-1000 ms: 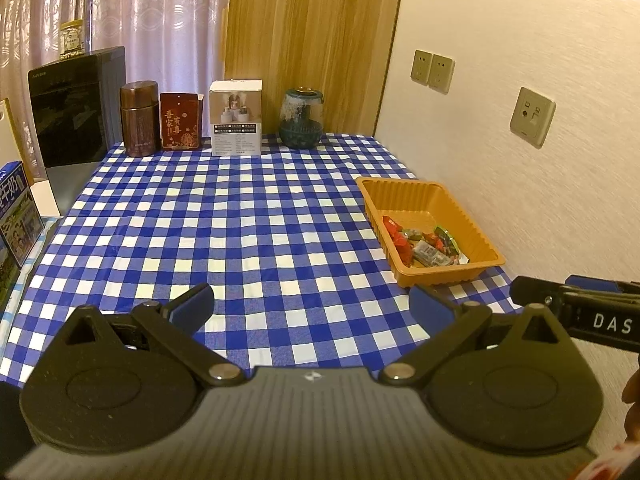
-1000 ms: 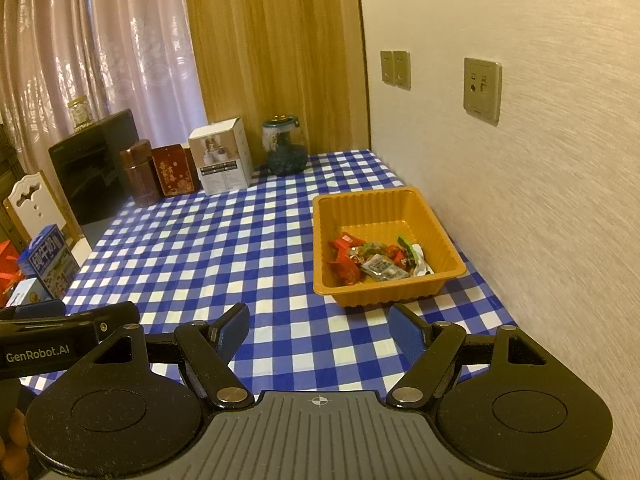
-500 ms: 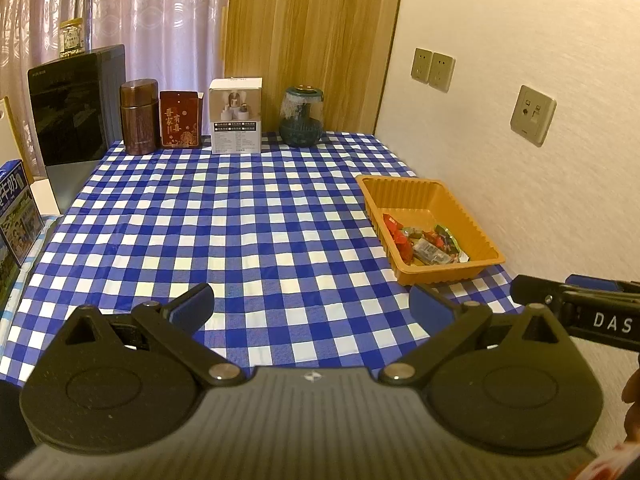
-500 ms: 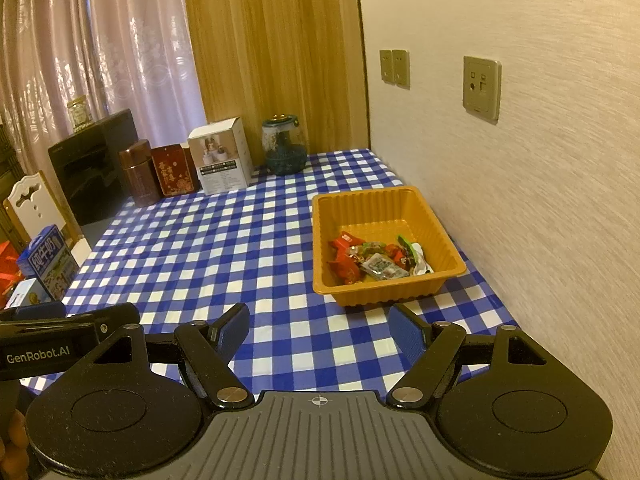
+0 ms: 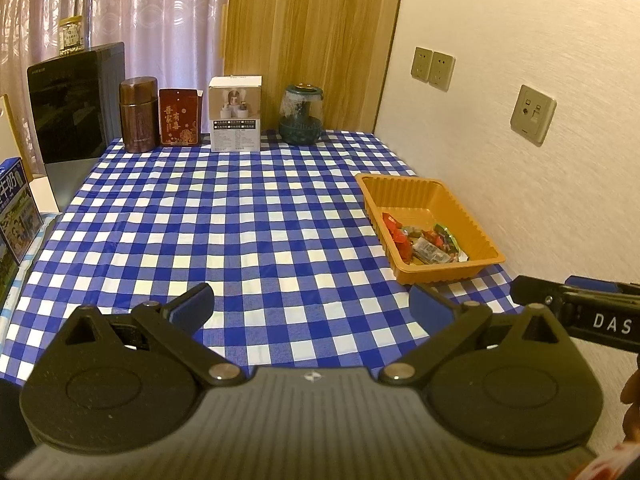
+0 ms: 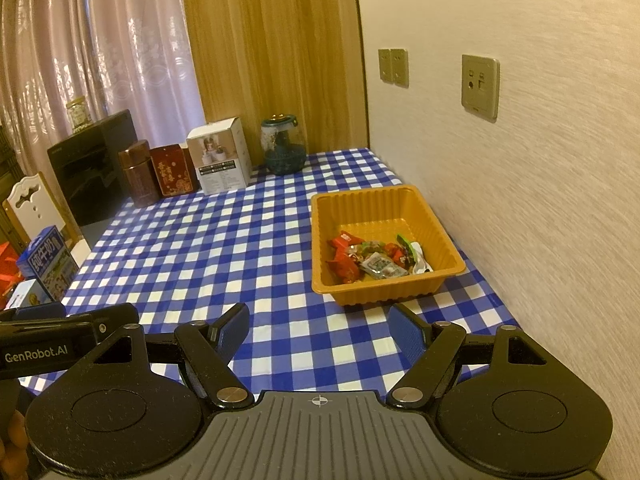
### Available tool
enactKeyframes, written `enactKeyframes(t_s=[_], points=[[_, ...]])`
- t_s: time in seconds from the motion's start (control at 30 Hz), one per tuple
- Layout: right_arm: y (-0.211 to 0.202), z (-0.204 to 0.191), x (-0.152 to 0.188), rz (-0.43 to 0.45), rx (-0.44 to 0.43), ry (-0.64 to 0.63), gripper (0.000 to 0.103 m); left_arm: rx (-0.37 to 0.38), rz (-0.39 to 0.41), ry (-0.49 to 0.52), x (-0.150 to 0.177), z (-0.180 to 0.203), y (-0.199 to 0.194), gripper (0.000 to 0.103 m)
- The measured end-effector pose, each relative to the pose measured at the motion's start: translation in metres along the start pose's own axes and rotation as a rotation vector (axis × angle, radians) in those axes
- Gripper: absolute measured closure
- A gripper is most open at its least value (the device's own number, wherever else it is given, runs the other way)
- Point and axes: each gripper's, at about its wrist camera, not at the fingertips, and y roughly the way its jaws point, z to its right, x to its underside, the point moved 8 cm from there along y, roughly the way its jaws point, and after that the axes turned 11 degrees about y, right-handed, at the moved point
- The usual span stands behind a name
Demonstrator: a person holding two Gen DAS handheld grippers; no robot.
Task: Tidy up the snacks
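Snacks (image 6: 374, 258) lie in a small heap at the near end of the orange tray (image 6: 378, 198); the tray sits on the blue checked cloth (image 5: 224, 216), close to the wall on the right side, so it looks like the place where the snacks get gathered; no loose snack shows on the cloth, so the tidying may be nearly done.

The left gripper (image 5: 310, 306) hangs over the near edge of the table with its jaws wide apart and nothing between them; the right gripper (image 6: 320, 328) hangs just in front of the tray, jaws also wide apart and empty; both look ready to pick something up, or they are just resting.

A brown tin (image 5: 138, 114), a red box (image 5: 179, 117), a white box (image 5: 236, 120) and a dark jar (image 5: 301, 115) stand in a row at the far edge, out of the way.

The wrappers overlap, so I cannot count them or read them; a blue carton (image 6: 50, 264) at the left is partly cut off; the near part of the table is hidden behind the grippers.
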Motion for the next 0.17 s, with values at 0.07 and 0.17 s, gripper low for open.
enactKeyframes(t_s=[0.07, 0.17], points=[[0.0001, 0.0005, 0.0006, 0.001, 0.001, 0.001, 0.027, -0.003, 0.003, -0.001, 0.0003, 0.0001, 0.0, 0.0], [0.0003, 0.001, 0.0008, 0.001, 0.0, 0.002, 0.027, -0.004, 0.01, 0.001, 0.0001, 0.0005, 0.0, 0.0]])
